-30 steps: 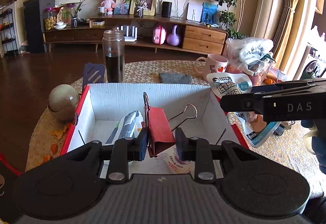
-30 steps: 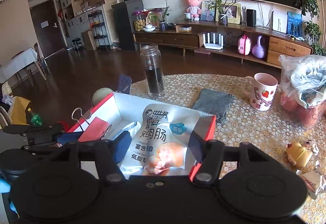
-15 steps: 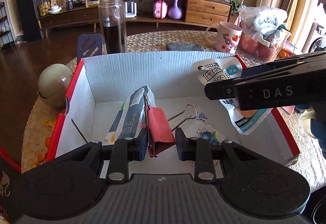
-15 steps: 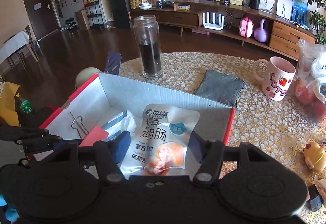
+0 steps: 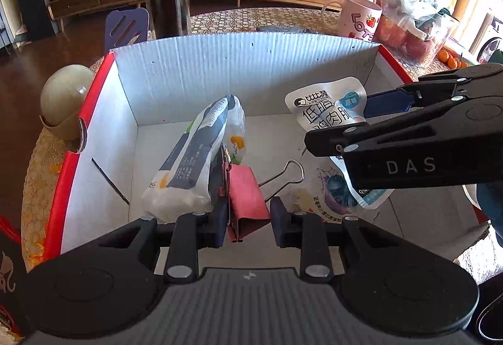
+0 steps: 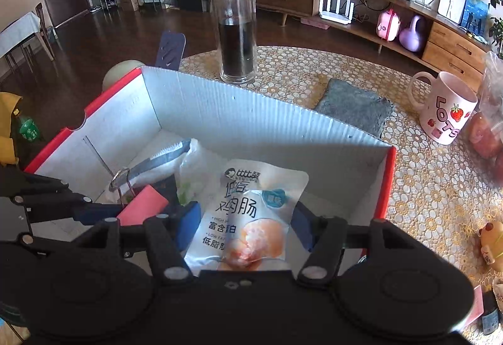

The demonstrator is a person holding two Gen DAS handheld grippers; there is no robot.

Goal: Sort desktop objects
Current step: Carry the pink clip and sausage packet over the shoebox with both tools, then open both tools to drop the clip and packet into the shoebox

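Fingers: left gripper (image 5: pixel 246 214) clamped on red clip (image 5: pixel 246 197), right gripper (image 6: pixel 245 227) pinching sausage pouch (image 6: pixel 248 213) | place: both over the box (image 5: pixel 245 74), above its floor | risk: releasing from up here could bounce the clip onto the snack bag (image 5: pixel 195 159), or the pouch could catch the wall.

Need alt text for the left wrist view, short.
The left gripper pinches a red metal binder clip over an open white cardboard box with red edges. The right gripper holds a white sausage pouch above the same box, where a white-and-grey snack packet already lies.
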